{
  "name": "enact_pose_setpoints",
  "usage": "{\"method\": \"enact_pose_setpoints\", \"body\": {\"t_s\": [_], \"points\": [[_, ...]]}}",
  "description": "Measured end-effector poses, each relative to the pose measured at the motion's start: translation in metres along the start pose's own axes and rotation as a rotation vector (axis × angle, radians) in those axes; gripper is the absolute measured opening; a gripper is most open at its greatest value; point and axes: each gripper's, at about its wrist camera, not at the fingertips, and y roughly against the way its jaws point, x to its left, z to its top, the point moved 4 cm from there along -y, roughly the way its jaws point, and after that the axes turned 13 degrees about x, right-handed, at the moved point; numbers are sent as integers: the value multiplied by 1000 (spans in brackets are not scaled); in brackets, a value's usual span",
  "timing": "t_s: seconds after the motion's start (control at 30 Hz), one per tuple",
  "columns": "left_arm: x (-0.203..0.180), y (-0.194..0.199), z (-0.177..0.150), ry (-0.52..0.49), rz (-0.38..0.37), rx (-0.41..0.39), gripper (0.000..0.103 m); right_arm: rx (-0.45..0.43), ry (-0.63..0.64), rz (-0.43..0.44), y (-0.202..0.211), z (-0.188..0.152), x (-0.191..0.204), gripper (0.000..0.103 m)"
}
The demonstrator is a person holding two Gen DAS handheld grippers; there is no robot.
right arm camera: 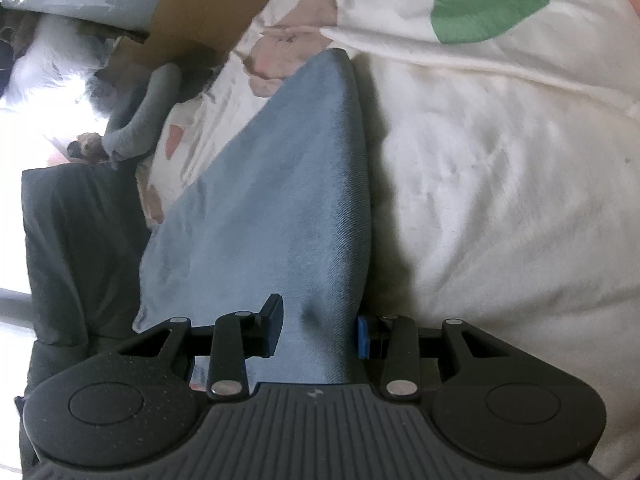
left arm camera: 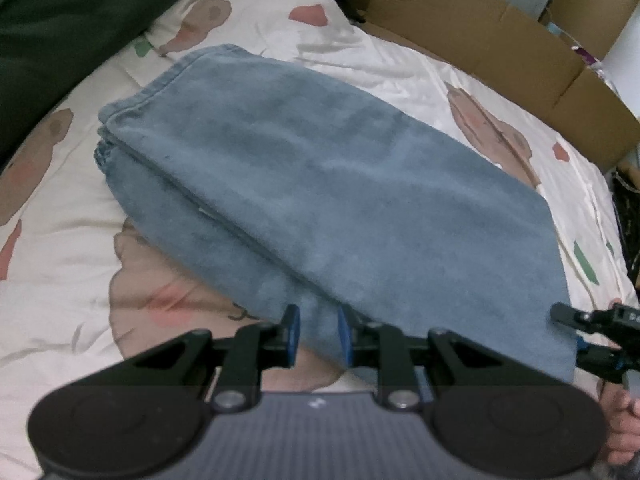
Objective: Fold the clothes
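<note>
Left wrist view: whole folded blue garment (left arm camera: 320, 184) lies in stacked layers on the printed bedsheet (left arm camera: 60, 240), a cardboard box (left arm camera: 520, 52) along the bed's far edge, contents not visible, and the right gripper (left arm camera: 580, 340) shows at the garment's near right corner. Right wrist view alone shows a dark bag (right arm camera: 80, 240) beside the bed. Left gripper (left arm camera: 318, 332): jaws narrow, pinching the garment's near edge; right gripper (right arm camera: 320, 332): jaws part-open, clamped on a thick fold of it.
</note>
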Motion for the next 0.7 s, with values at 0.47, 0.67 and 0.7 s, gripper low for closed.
{"method": "enact_pose_setpoints", "body": {"t_s": [0.47,0.67,0.7], "points": [[10,-4,13,-14,32,11,22,-1,-47,25,-21,17,-12,37],[5,-8,27,-44,36,3,22,47,16,3,-20,25,-1,30],[3,-8,29,-48,35,-1,22,44,17,8,-18,26,1,30]]}}
